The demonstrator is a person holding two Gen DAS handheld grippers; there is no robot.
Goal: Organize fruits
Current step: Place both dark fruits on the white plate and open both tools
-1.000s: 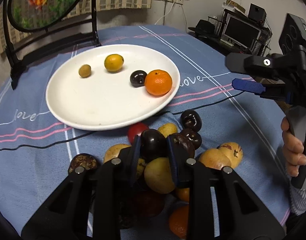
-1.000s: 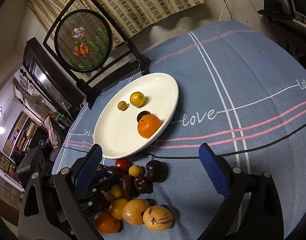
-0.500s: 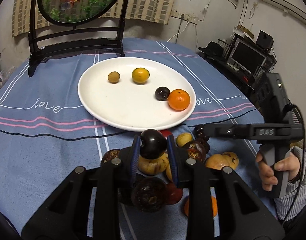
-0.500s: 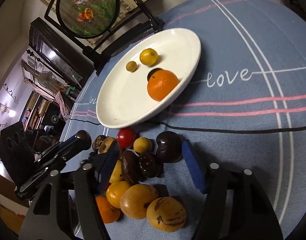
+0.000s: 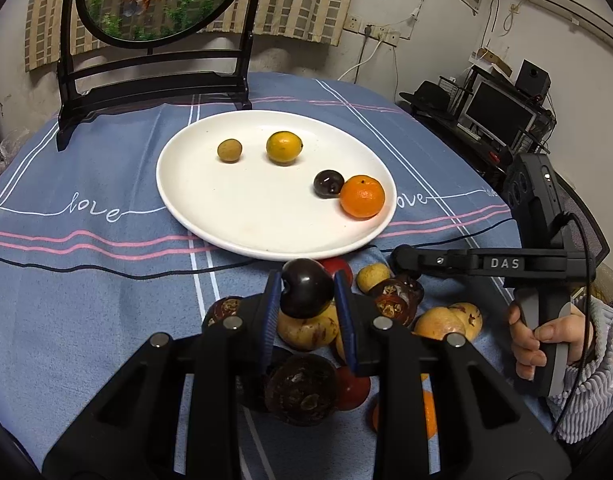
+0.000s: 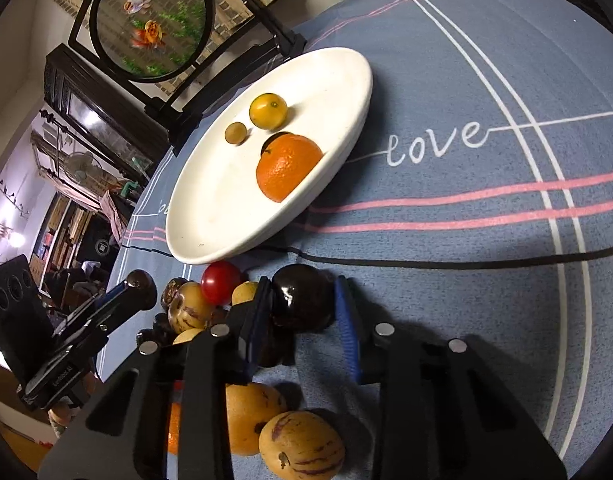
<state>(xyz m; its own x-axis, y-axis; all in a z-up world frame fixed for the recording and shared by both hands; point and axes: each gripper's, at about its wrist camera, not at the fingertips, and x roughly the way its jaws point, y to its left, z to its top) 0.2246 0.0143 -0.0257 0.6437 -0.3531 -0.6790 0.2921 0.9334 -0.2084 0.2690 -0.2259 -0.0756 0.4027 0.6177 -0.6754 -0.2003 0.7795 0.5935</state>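
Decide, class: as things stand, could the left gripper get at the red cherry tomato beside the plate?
Probably not yet. The left gripper is shut on a dark plum, so its jaws are occupied. The red cherry tomato sits close ahead by the white plate, wedged among other fruits; the plum must be set down first.

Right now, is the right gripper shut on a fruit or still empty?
Shut on one: the right gripper has just been closing, and its blue pads press both sides of a dark glossy fruit at the pile's edge.

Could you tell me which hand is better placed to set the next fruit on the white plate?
Left. The left gripper holds a dark fruit raised above the pile, near the plate; the right gripper has just been closing on a dark fruit on the cloth.
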